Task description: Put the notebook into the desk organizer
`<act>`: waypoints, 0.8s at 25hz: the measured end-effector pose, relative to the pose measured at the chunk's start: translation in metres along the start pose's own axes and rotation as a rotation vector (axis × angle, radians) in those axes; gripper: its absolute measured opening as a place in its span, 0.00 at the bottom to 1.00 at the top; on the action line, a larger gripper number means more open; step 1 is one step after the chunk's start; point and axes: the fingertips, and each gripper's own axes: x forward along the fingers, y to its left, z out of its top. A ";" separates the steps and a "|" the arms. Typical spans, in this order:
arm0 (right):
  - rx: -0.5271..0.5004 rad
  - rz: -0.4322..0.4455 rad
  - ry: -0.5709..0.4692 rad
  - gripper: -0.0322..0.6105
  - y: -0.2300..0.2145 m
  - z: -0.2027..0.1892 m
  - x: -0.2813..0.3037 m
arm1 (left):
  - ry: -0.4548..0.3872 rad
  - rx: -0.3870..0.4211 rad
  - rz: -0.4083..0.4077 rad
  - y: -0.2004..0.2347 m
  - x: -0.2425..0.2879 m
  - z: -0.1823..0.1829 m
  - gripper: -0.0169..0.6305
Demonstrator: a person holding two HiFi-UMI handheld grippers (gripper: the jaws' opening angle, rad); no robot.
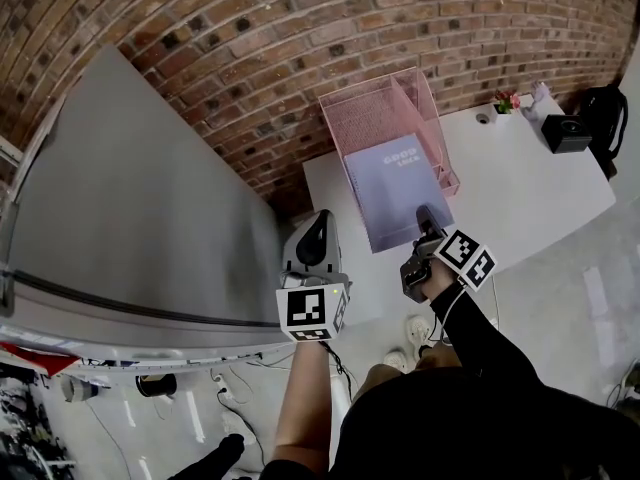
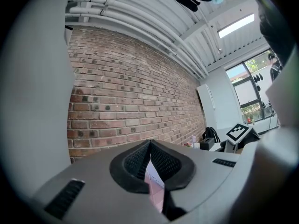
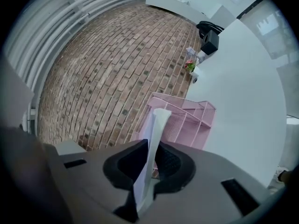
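Pinches notebook [image 1: 395,190] edge in right gripper [image 1: 426,218], tilted over organizer [image 1: 380,108], upper centre, ready to slot in. Holds left gripper [image 1: 314,233] closed, aside.

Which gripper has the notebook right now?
The right gripper, its jaws clamped on the notebook's edge near the pink organizer; the left gripper sits apart from it.

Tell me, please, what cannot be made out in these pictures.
- Head view: near corner of the flat lavender notebook, behind the right gripper.
- Right gripper view: part of the pink wire-mesh desk organizer, behind the edge-on notebook.
- Left gripper view: pale pink sliver at the left gripper, too narrow to identify.
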 end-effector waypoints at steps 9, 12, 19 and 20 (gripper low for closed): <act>0.095 0.024 0.015 0.11 -0.002 0.010 0.019 | 0.020 0.017 0.003 -0.001 0.009 -0.004 0.05; 0.112 0.030 0.022 0.11 -0.004 0.013 0.027 | 0.028 0.034 -0.003 -0.005 0.013 -0.003 0.05; 0.124 0.051 0.036 0.11 0.000 0.021 0.050 | 0.024 0.058 0.011 -0.006 0.027 0.002 0.05; 0.125 0.056 0.040 0.11 0.002 0.022 0.054 | 0.025 0.060 0.016 -0.006 0.030 0.003 0.05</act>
